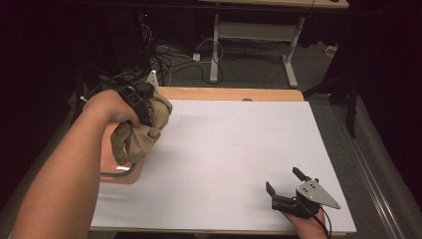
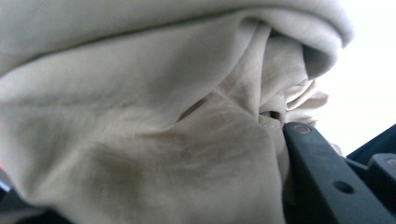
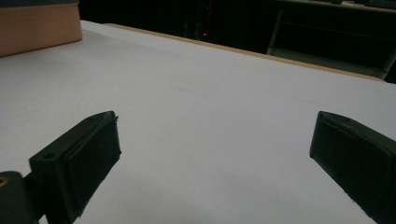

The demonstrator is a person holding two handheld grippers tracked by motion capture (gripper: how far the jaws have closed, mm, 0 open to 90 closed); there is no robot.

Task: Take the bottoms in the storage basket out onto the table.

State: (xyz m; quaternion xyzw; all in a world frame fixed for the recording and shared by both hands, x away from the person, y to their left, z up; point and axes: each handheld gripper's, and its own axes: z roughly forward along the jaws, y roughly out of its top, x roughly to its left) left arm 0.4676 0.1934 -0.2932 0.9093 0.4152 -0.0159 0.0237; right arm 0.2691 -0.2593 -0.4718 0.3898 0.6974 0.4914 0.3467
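A crumpled beige cloth (image 1: 139,132) hangs bunched in my left gripper (image 1: 143,107), held above the left edge of the table over an orange bin (image 1: 119,174). The left gripper is shut on the cloth. In the left gripper view the pale folds of the cloth (image 2: 154,121) press close to the camera, and one black finger (image 2: 322,182) shows at the lower right. My right gripper (image 1: 283,181) rests near the table's front right, open, with nothing between its fingers (image 3: 84,154).
A white sheet (image 1: 234,159) covers the wooden table (image 1: 234,93). The orange bin has a grey metal rim (image 1: 117,173) at the left edge. Beyond the table lie cables and a desk frame (image 1: 254,35) on a dark floor.
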